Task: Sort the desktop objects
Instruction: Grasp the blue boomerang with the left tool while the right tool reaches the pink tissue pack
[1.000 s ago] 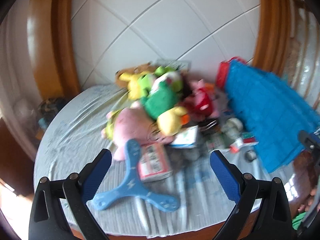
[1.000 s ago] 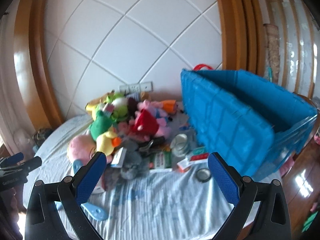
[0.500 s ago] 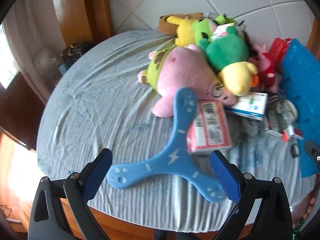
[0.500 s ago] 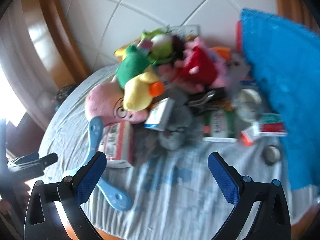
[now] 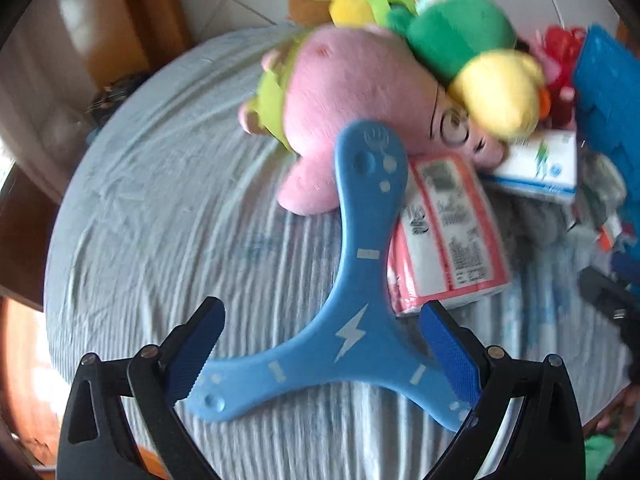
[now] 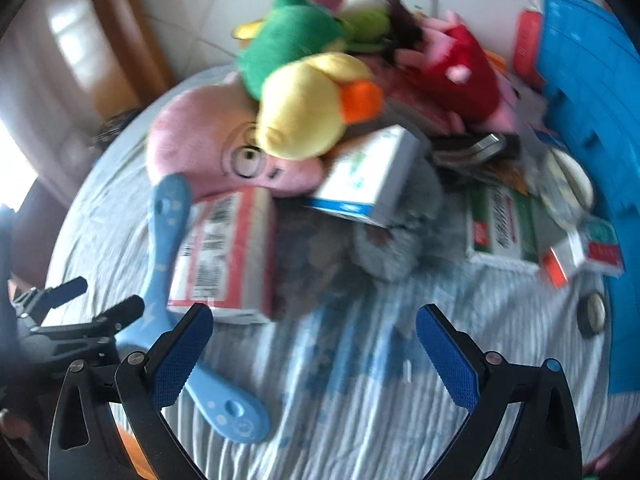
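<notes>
You've dropped in fast: a second ago the whole pile sat far off, and now your left gripper [image 5: 320, 344] has the blue boomerang [image 5: 356, 320] filling the lower centre of its view, jaws spread wide either side of its hub, not yet touching as far as the blur lets me judge. That looks like your first pick. One arm runs up over the red tissue pack [image 5: 444, 232], under the pink plush [image 5: 352, 92]. Your right gripper [image 6: 316, 356], also spread, hovers over bare cloth; the blue bin [image 6: 592, 92] waits at upper right.
</notes>
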`<state>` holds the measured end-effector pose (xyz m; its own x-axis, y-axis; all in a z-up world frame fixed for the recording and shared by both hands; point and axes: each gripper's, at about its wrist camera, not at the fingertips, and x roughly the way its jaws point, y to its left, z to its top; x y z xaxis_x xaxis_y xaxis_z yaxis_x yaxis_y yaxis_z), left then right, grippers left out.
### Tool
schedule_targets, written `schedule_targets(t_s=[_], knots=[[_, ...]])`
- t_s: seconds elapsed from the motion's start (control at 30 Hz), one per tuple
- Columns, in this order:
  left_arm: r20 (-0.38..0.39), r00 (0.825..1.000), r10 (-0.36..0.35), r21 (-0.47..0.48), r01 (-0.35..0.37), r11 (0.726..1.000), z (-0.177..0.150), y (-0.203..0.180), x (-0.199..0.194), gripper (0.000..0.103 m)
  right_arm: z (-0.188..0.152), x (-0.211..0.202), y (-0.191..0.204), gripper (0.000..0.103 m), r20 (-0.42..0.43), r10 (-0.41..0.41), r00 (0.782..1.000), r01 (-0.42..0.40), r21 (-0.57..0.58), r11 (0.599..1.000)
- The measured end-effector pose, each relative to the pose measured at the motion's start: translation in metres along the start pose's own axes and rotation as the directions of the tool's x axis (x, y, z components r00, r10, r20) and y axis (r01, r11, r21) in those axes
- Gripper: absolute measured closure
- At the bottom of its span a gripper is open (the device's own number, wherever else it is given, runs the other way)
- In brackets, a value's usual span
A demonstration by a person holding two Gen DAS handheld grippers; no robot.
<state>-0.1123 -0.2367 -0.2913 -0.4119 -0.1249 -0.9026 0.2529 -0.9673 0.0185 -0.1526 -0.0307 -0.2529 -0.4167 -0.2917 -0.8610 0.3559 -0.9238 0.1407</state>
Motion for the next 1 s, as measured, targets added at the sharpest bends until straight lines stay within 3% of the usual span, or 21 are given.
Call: schedule_targets(t_s=[0.13, 0.33, 0.4, 0.57, 0.67, 0.8, 0.83, 0.93, 1.0], knots=[[-0.043, 0.999, -0.03, 0.025, 0.031, 0.999, 0.002, -0.004, 0.026, 0.016, -0.005, 0.008, -0.004, 0.0, -0.016, -0.024, 1.0, 0.024, 0.045, 0.999], [-0.037, 0.999, -0.037, 0.01, 0.037, 0.999, -0.013, 0.009, 0.014, 0.016, -0.013, 0.02, 0.005, 0.002, -0.061, -0.006, 0.998, 0.006, 0.003, 1.0], [-0.038, 0.999, -0.032, 0.002, 0.032, 0.999, -0.02, 0.018, 0.012, 0.016, -0.019, 0.025, 0.012, 0.013, -0.081, 0.005, 0.997, -0.007, -0.018, 1.0], [-0.052, 0.996, -0.077, 0.001, 0.078, 0.997, -0.023, 0.032, 0.014, 0.016, -0.021, 0.031, 0.026, 0.02, -0.093, 0.033, 0.995, -0.035, -0.023, 0.999], [-0.027, 0.994, -0.101, 0.013, 0.102, 0.995, -0.014, 0.021, 0.012, 0.016, -0.014, 0.029, 0.032, 0.02, -0.067, 0.01, 0.998, -0.011, -0.021, 1.0], [-0.044, 0.998, -0.053, 0.064, 0.056, 0.996, 0.0, -0.002, 0.033, 0.016, -0.007, 0.028, 0.026, 0.02, -0.052, -0.029, 0.998, 0.029, 0.001, 1.0], [-0.055, 0.996, -0.063, 0.056, 0.067, 0.996, 0.002, -0.004, 0.039, 0.018, -0.006, 0.029, 0.024, 0.02, -0.05, -0.036, 0.998, 0.036, 0.006, 0.999], [-0.092, 0.99, -0.107, 0.025, 0.11, 0.994, 0.003, 0.0, 0.048, 0.057, -0.005, 0.033, 0.022, 0.02, -0.057, -0.04, 0.998, 0.041, 0.009, 0.999], [-0.096, 0.988, -0.123, 0.013, 0.124, 0.992, 0.003, 0.007, 0.042, 0.057, -0.002, 0.037, 0.025, 0.02, -0.058, -0.034, 0.998, 0.034, 0.004, 0.999]])
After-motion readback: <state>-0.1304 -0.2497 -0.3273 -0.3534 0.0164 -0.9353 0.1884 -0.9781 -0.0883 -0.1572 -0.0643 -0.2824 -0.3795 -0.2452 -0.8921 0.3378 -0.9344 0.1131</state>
